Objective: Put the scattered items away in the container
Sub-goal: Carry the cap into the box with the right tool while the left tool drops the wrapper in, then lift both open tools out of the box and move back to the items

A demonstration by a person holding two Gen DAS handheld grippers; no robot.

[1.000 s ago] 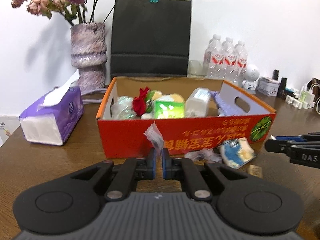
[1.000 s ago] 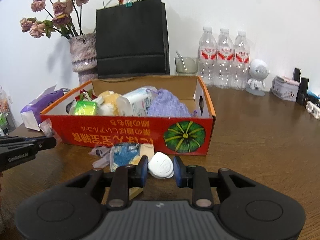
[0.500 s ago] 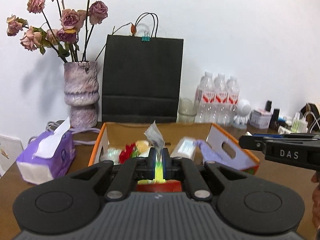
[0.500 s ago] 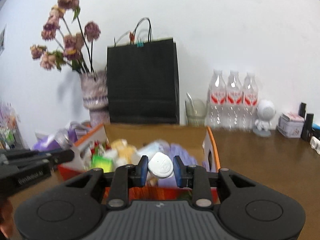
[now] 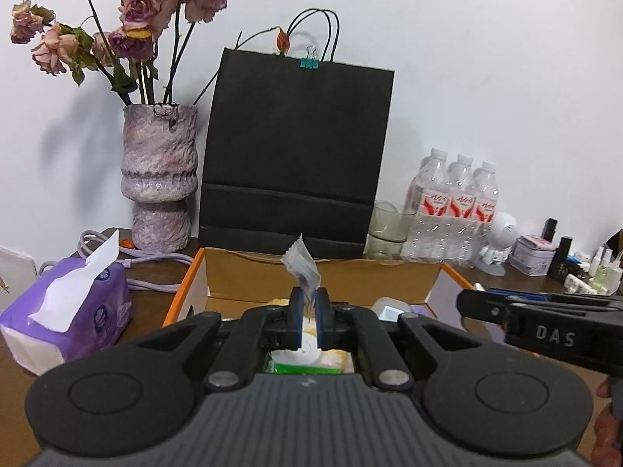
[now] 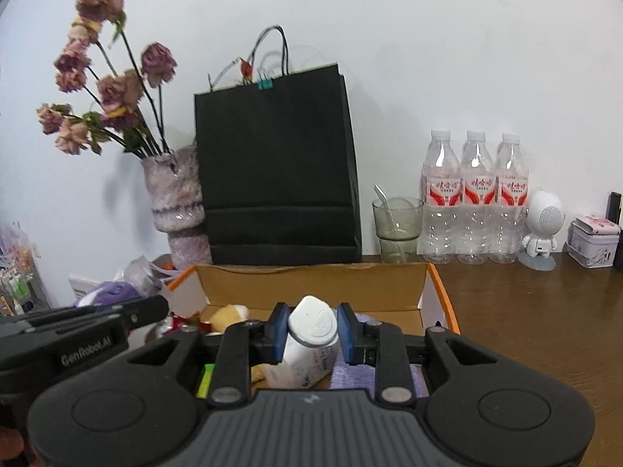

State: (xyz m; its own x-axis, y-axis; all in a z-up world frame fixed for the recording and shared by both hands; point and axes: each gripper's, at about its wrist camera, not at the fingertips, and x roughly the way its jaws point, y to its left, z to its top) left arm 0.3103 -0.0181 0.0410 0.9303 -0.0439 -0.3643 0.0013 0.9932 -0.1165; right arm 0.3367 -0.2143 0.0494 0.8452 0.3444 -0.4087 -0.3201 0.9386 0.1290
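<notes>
Left wrist view first: at the table's left edge sits a purple tissue pack [image 5: 66, 311], and behind it, toward the back edge, a mottled vase [image 5: 159, 179] of dried roses stands beside a black paper bag [image 5: 296, 155]. The orange cardboard box [image 5: 183, 299] lies in front of the bag, its brown inner back wall facing the camera. The left gripper [image 5: 306, 323] hangs over the box's interior, clenched on a small clear sachet [image 5: 301, 266] that sticks up from between the blue pads. Below the pads, inside the box, lie a white-and-yellow packet and a green wrapper. Further right, along the back edge, are a glass [image 5: 387, 229], three water bottles [image 5: 453, 214] and a small white robot figure [image 5: 498, 241].

Right wrist view: the left gripper's black finger enters from the left edge, over the box's left wall. The right gripper [image 6: 312, 332] also hovers above the box [image 6: 442, 292], near its right wall, grasping a white capped bottle [image 6: 311, 330] that tilts between the pads. A yellow plush item [image 6: 229, 315] and purple fabric [image 6: 350, 373] lie in the box beneath. Bare brown table [image 6: 525, 319] stretches to the right, with a patterned tin [image 6: 593, 241] at its back edge.
</notes>
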